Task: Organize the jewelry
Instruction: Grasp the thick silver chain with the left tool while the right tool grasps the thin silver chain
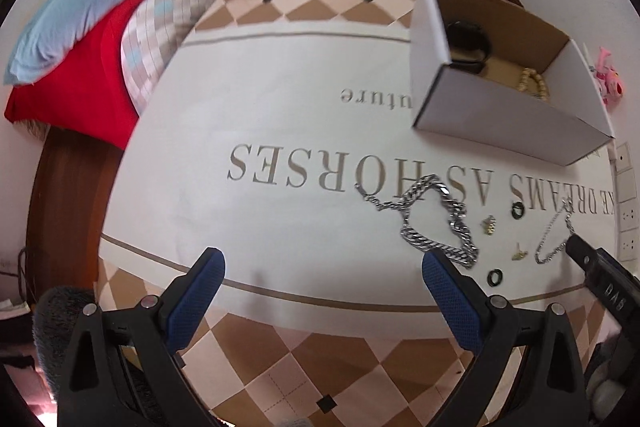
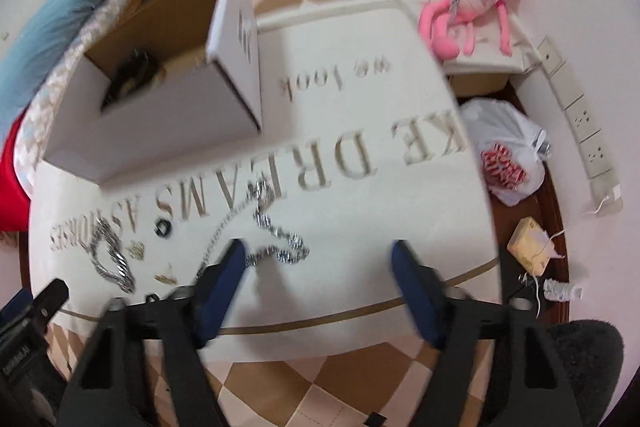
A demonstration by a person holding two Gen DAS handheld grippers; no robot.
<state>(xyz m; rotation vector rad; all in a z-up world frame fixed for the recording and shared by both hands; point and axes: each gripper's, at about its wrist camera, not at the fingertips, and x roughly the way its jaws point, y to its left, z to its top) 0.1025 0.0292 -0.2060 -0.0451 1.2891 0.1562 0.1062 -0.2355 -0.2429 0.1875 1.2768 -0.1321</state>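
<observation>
Bedding covers the whole scene: a cream bed cover with a brown diamond border, printed in large gold capitals that read upside down as "DREAMS AS HORSES", with smaller script, "we look", toward its far edge. Part of the wording is cut off by the frame and by a white cardboard box standing open near the cover's far right side. Inside the box a dark round item and a string of pale beads show only partly, behind its wall.

Jewelry lies loose on the lettering, nearer than the box: a heavy silver chain, a thinner chain, two black rings, and small gold pieces too tiny to identify.

Left gripper hangs released over bare cover, left of the heavy chain. Right gripper, blurred, stands partly open, nothing clasped; its left finger overlaps the thinner chain.
</observation>
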